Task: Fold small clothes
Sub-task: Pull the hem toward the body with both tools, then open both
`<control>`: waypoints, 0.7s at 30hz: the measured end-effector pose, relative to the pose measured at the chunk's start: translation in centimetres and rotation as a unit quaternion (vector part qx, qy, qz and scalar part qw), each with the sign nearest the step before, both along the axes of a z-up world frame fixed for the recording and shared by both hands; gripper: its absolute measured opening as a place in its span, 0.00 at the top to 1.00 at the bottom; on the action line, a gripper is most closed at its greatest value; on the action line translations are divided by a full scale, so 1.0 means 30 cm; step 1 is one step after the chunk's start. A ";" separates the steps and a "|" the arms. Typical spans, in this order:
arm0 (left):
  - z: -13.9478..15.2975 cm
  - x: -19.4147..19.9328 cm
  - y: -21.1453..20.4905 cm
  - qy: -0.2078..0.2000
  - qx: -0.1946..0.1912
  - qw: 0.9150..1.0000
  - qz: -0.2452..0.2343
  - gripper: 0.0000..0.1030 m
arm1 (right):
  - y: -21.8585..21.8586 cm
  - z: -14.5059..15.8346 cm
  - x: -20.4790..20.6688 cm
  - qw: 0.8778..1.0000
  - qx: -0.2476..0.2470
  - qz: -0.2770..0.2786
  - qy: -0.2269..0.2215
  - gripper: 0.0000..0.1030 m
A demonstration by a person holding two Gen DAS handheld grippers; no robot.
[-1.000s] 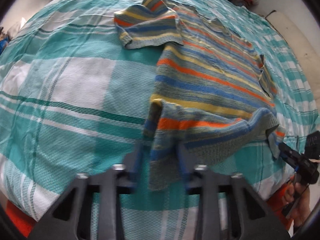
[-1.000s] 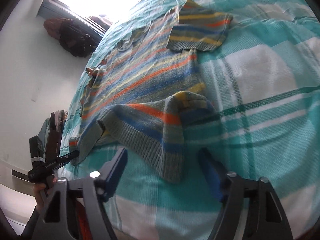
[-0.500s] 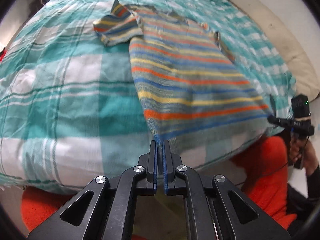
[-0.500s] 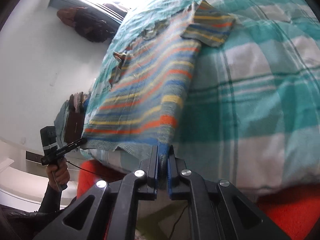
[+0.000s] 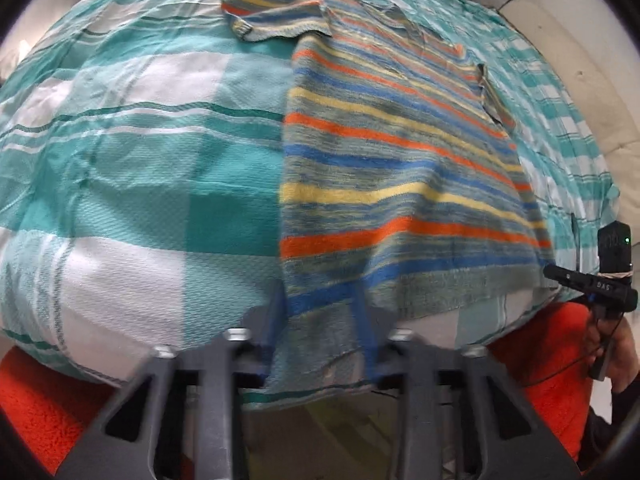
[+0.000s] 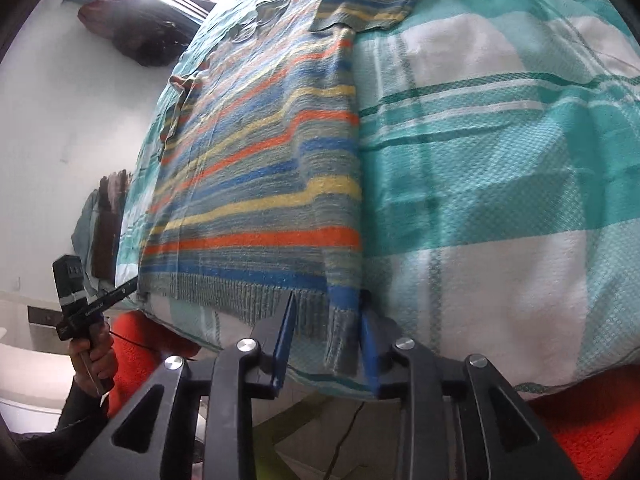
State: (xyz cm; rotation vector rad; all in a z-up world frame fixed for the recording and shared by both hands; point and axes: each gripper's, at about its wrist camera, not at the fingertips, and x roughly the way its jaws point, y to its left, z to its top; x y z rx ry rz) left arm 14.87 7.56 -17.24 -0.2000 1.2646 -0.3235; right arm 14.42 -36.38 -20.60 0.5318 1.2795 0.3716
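Left wrist view: the striped knitted sweater in blue, orange and yellow point(image 5: 400, 152) lies spread flat on the bed with the teal and white checked blanket point(image 5: 140, 184). Its ribbed hem reaches the near edge of the bed. At this edge the left gripper point(image 5: 320, 312) has its jaws apart, a little blurred, with one hem corner loose between them. At the same edge, the right gripper point(image 6: 328, 320) has just been opening its jaws. They stand narrowly apart, and the other hem corner hangs between them, not pressed.
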 end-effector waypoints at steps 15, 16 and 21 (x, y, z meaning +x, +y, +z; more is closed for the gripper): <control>-0.022 -0.027 -0.009 0.007 0.098 0.994 0.038 0.91 | 0.005 -0.016 -0.020 0.996 -0.087 -0.014 0.014 0.94; -0.015 -0.036 -0.014 0.002 0.113 0.993 0.035 0.83 | 0.005 -0.009 -0.023 0.996 -0.091 -0.012 0.011 0.93; 0.080 -0.109 0.049 -0.028 0.177 0.982 0.065 0.37 | -0.025 0.078 -0.078 0.991 -0.132 -0.016 0.007 0.66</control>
